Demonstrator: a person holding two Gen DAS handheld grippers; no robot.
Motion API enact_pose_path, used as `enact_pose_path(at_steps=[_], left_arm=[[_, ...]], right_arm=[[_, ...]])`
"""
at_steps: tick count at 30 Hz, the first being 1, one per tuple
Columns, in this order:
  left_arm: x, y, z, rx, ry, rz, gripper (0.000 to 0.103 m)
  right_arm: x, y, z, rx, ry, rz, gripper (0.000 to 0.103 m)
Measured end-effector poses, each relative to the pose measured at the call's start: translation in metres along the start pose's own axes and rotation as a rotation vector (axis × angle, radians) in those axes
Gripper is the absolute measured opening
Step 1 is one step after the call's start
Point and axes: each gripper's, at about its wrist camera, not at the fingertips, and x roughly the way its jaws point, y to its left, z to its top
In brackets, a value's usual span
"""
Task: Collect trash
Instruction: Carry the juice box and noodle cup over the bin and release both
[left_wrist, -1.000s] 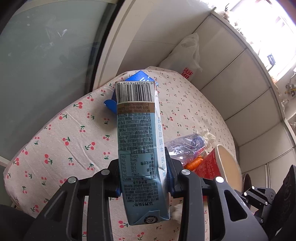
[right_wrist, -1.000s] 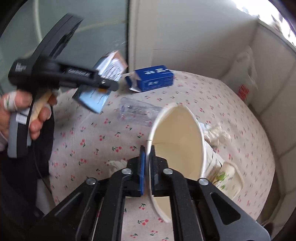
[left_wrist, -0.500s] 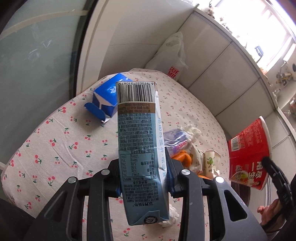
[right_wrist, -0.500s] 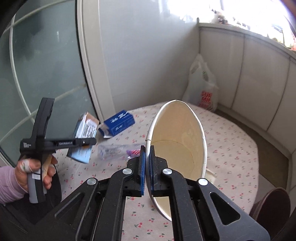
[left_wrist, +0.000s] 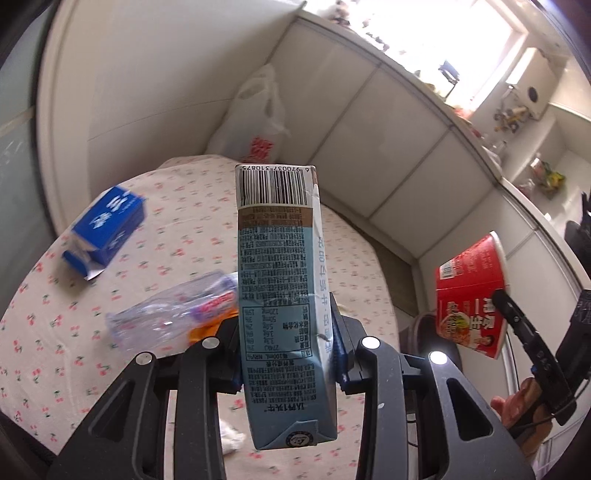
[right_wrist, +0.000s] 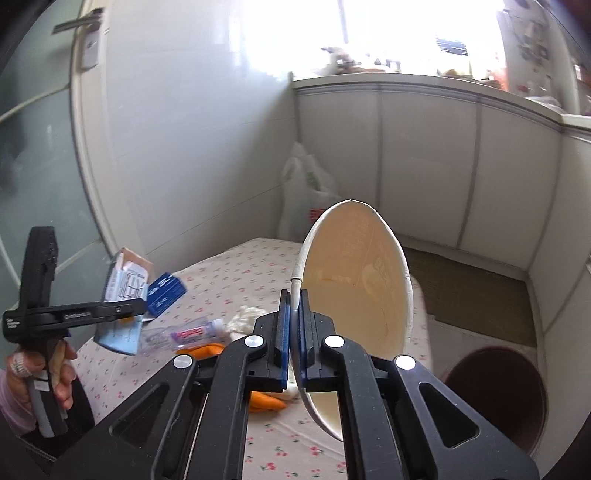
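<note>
Our left hand-held gripper (left_wrist: 287, 354) pinches a milk carton (left_wrist: 282, 288) above the counter (left_wrist: 66, 332); our right hand-held gripper (right_wrist: 294, 332) clamps a noodle cup (right_wrist: 354, 295) by its rim.

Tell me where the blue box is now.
The blue box lies on the cherry-print table at its far left in the left wrist view, beyond the crushed plastic bottle.

Milk carton (left_wrist: 280, 291) between left gripper (left_wrist: 286, 354) jaws
</note>
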Motion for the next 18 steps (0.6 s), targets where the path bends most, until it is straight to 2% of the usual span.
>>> enact_pose_path(at_steps=[8,18], left_arm=[[0.026,-0.079,0.003,0.113,0.013,-0.092,0.035],[0.057,-0.144,-0.010,0.196,0.062,-0.159,0.035]], right_arm=[[-0.016,-0.050,-0.007,0.108,-0.010,-0.132,0.003],[-0.032,-0.126,-0.026,0.297,0.011,-0.295,0.003]])
